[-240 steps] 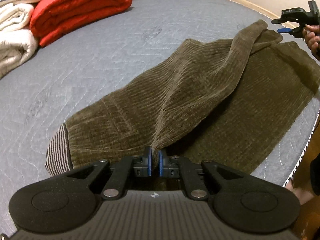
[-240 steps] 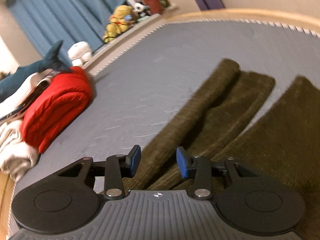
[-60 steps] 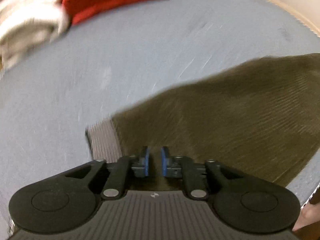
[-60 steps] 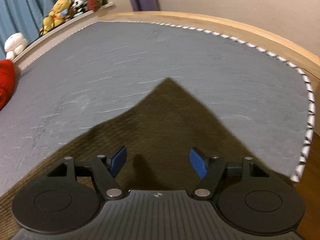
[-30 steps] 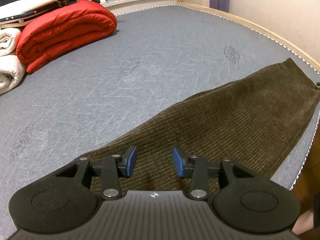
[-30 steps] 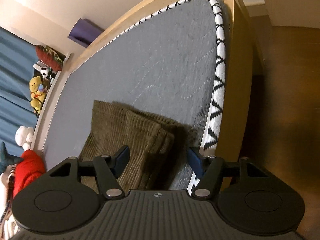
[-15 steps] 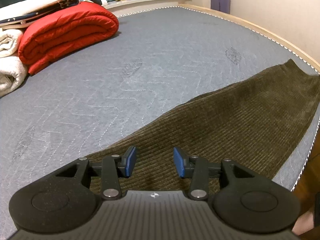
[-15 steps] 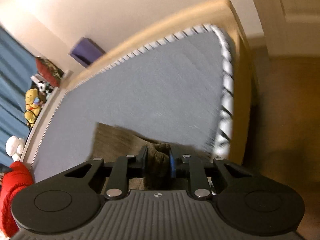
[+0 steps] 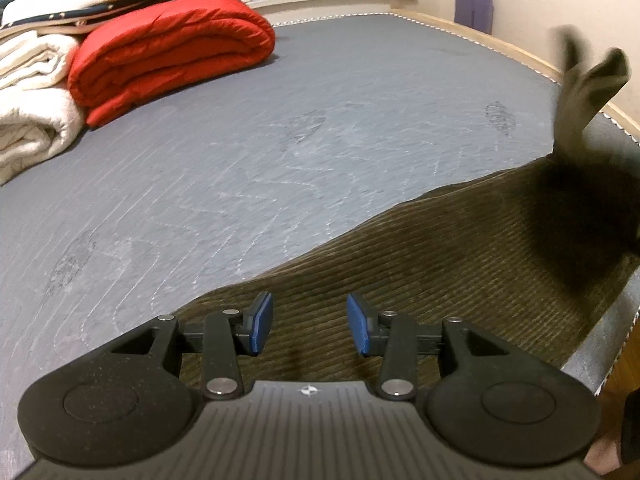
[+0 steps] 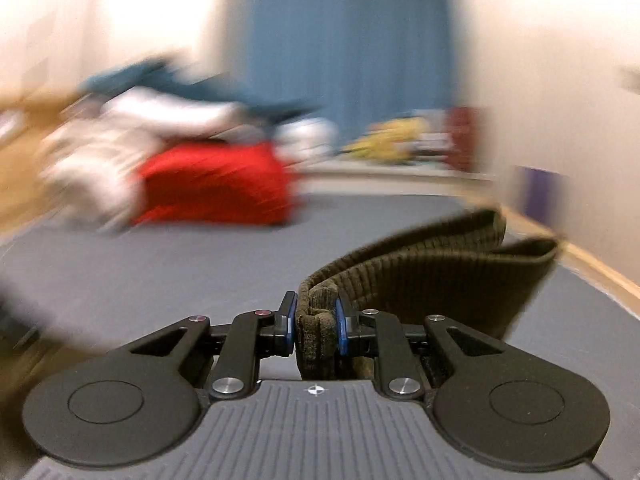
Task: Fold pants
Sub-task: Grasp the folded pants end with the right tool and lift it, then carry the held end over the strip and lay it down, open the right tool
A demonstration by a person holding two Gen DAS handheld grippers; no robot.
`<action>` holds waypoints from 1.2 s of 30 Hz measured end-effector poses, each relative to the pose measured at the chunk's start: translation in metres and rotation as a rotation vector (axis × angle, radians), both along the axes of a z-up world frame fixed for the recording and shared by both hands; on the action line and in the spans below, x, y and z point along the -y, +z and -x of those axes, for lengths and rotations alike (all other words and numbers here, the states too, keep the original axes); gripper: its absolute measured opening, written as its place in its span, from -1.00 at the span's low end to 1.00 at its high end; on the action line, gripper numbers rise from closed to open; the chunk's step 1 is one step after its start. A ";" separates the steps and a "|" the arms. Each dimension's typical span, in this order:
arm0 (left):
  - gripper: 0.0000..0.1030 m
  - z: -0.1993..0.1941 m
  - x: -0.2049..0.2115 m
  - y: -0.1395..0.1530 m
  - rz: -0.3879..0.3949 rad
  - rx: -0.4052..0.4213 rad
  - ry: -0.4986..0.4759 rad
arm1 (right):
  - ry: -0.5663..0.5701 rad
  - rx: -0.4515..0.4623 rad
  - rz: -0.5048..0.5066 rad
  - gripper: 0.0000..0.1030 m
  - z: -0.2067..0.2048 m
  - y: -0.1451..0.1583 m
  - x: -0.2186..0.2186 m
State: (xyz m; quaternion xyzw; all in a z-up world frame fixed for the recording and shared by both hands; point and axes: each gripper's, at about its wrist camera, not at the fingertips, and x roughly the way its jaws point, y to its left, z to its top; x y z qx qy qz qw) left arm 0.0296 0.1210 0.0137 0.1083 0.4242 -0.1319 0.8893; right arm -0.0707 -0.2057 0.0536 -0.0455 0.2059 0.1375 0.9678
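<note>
Left gripper (image 9: pixel 307 328) hovers, jaws apart and empty, over olive ribbed corduroy pants (image 9: pixel 440 260) spread on a grey mattress (image 9: pixel 280 140); right gripper (image 10: pixel 316 326), having just closed, pinches the bunched far end, lifted off the mattress.

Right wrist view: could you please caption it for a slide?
Right gripper shut on the olive-brown corduroy pants, lifting them over the grey mattress.

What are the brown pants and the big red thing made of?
Pants: looks like corduroy, matte and soft, because raised ribs run across them. Red bedding: probably smooth, puffy padded fabric with a slight sheen and rounded, quilted folds; the exact cloth can't be told.
</note>
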 end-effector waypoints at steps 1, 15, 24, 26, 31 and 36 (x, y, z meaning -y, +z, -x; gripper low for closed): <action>-0.12 -0.001 -0.003 -0.001 0.004 -0.006 0.006 | 0.084 -0.051 0.032 -0.59 0.001 -0.013 -0.025; -0.01 -0.031 0.006 -0.015 0.389 -0.182 0.008 | 0.453 -0.300 0.050 0.29 0.007 -0.044 -0.081; 0.21 -0.071 0.046 -0.050 0.532 -0.338 0.060 | 0.393 -0.476 0.134 0.37 -0.009 -0.084 -0.051; 0.22 -0.078 0.051 -0.060 0.512 -0.364 0.080 | 0.407 -0.471 0.136 0.21 -0.006 -0.082 -0.050; 0.38 -0.088 0.061 -0.075 0.507 -0.384 0.090 | 0.429 -0.464 0.149 -0.58 -0.005 -0.072 -0.044; -0.11 -0.082 0.079 -0.071 0.413 -0.337 0.072 | 0.466 -0.457 0.165 -0.63 -0.003 -0.070 -0.038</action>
